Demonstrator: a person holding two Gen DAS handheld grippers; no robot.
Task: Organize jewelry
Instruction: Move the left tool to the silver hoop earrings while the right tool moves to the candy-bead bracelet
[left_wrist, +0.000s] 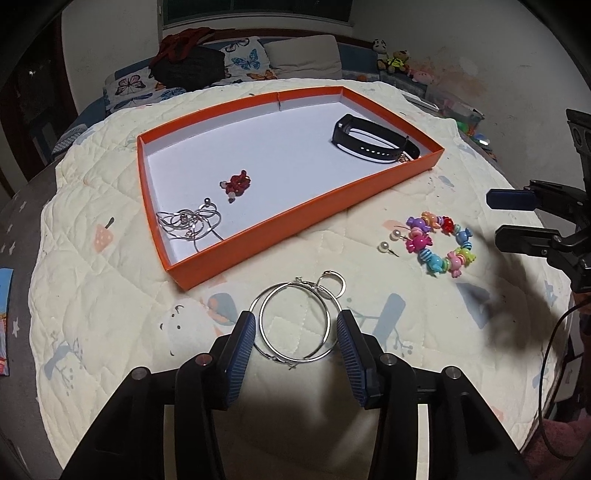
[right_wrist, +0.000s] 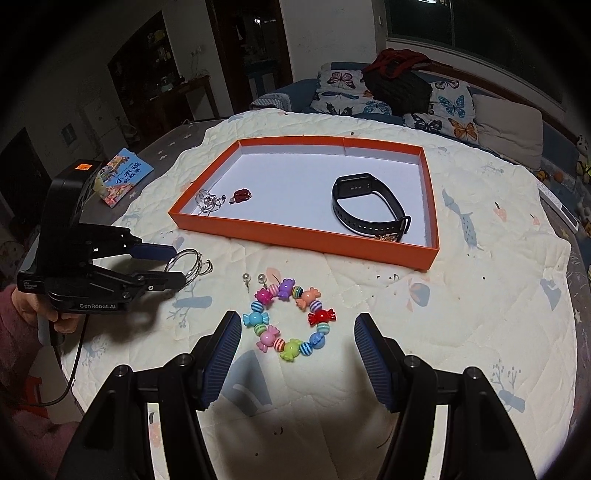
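We count one orange tray (left_wrist: 295, 218) on quilted worktop (left_wrist: 110, 295). Inside tray: one black watch (left_wrist: 369, 142), one tangled silver chain (left_wrist: 192, 221), one red charm (left_wrist: 238, 182). Outside on quilt: one candy-bead bracelet (right_wrist: 288, 319) between right gripper (right_wrist: 293, 345) fingers, spread wide, touching nothing. Two big hoop earrings (left_wrist: 295, 325) between left gripper (left_wrist: 295, 330) fingers, also apart. One small ring (left_wrist: 332, 286), two pearl studs (left_wrist: 389, 240).
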